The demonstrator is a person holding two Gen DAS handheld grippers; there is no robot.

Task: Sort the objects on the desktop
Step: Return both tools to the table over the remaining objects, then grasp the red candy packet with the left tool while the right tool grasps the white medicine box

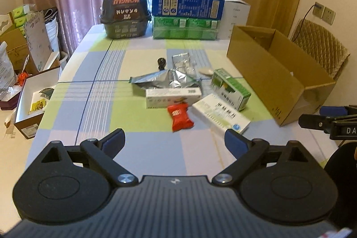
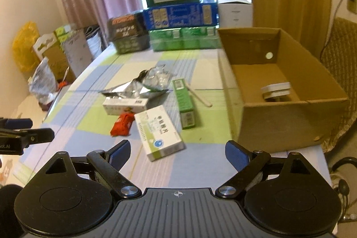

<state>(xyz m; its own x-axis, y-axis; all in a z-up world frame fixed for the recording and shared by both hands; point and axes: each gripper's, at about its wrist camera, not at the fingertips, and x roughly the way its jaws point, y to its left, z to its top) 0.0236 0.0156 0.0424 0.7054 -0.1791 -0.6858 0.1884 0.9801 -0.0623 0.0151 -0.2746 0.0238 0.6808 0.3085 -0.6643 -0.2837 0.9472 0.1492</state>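
A checked tablecloth [image 1: 142, 148] is covered at its centre by clutter. An open cardboard box [image 2: 279, 124], holding a white object [image 2: 276, 90], is set right. Medicine boxes [image 2: 160, 133] and a red packet [image 1: 180, 118] lie beside it. The left gripper [image 1: 175, 141] and right gripper [image 2: 177, 152] are spread wide, empty.

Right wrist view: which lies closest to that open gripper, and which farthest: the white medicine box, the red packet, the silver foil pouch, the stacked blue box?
1. White medicine box, just ahead, centre.
2. Red packet, left of it.
3. Silver foil pouch, mid-table.
4. Blue box, far end, in the stack.
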